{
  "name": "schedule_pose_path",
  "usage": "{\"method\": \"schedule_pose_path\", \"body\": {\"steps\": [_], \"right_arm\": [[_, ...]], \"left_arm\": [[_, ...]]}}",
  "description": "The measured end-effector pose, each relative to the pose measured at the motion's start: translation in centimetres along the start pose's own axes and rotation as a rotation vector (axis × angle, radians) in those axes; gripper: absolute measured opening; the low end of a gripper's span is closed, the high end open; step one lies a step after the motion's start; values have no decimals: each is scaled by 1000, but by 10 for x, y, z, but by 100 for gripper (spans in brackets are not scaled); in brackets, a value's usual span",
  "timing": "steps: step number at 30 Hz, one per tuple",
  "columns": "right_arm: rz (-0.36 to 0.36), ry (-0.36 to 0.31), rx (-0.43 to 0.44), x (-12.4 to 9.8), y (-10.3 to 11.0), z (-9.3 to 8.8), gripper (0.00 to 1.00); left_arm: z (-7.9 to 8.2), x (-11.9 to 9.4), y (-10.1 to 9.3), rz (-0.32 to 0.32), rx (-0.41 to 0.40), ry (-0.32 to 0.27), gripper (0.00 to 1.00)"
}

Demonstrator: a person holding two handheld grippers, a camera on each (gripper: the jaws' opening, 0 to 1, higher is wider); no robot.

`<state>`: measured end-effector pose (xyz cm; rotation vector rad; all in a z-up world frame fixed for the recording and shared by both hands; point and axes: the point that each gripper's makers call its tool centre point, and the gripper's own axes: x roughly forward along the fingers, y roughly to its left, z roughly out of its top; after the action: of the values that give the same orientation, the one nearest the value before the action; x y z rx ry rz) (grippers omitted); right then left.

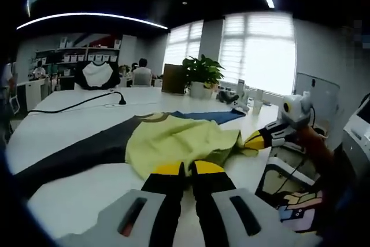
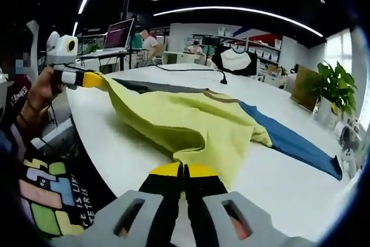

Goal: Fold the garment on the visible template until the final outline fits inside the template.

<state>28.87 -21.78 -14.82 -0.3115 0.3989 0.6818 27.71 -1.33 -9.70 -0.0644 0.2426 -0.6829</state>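
Nearest in the left gripper view, the left gripper [image 1: 185, 169] has its yellow-tipped jaws pressed together on the near edge of a yellow-green garment [image 1: 179, 140], which lies on a white table [image 1: 63, 125] directly ahead of the jaws. Across that cloth, at its far right edge, the right gripper [image 1: 252, 140] pinches another part of the same garment, held by a person's hand [image 1: 315, 143]. Beyond the garment a dark strip [image 1: 75, 154] and a blue panel [image 1: 208, 115] run out across the table; whether these belong to the garment or to the folding template is unclear. In the right gripper view, the right gripper [image 2: 184, 170] is likewise closed on a hanging fold of the garment [image 2: 179, 117], and the cloth stretches away to the left gripper [image 2: 92, 80] at the far left, lifted and taut between the two. So the garment's long axis runs from one gripper to the other, each holding one end, and the fold likely turns on carrying that held edge over the cloth lying on the table. Farther off, a black cable [image 1: 75, 103] lies on the table, and a potted plant [image 1: 202, 76] stands by bright windows. The right gripper view alone gives the blue panel's [image 2: 289, 143] full reach toward the table's far side.
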Motion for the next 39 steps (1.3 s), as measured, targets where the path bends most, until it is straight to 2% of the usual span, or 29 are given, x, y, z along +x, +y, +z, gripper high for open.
{"method": "schedule_pose_path", "body": {"steps": [6,10,11,15,18,23,24,25,26,29,33,39], "right_arm": [[-52,-33,-89,-22,-17,18,0],[-47,-74,-161,-30,-18,29,0],[-48,-69,-165,-31,-17,28,0],[-62,-57,-282,-36,-21,28,0],[-70,-56,-320,-42,-27,30,0],[-82,-41,-387,-50,-35,29,0],[-109,-21,-459,-52,-38,28,0],[-112,-5,-515,-53,-37,26,0],[-101,1,-527,-52,-33,23,0],[-66,-8,-488,-56,-26,19,0],[-72,30,-510,-65,-29,10,0],[-59,60,-492,-75,-29,0,0]], "left_arm": [[11,-6,-5,-5,37,-13,6],[13,-9,-8,-10,57,-9,6],[13,-10,-9,-11,60,-7,6],[15,-15,-14,-32,49,-14,6],[14,-17,-17,-41,38,-17,6],[3,-22,-20,-62,48,20,6],[5,-23,-22,-74,77,2,6],[3,-23,-24,-74,71,9,6],[0,-23,-26,-85,67,27,6],[-8,-24,-28,-101,56,53,6],[-28,-30,-27,-89,65,123,6],[-51,-36,-37,-135,40,185,6]]}}
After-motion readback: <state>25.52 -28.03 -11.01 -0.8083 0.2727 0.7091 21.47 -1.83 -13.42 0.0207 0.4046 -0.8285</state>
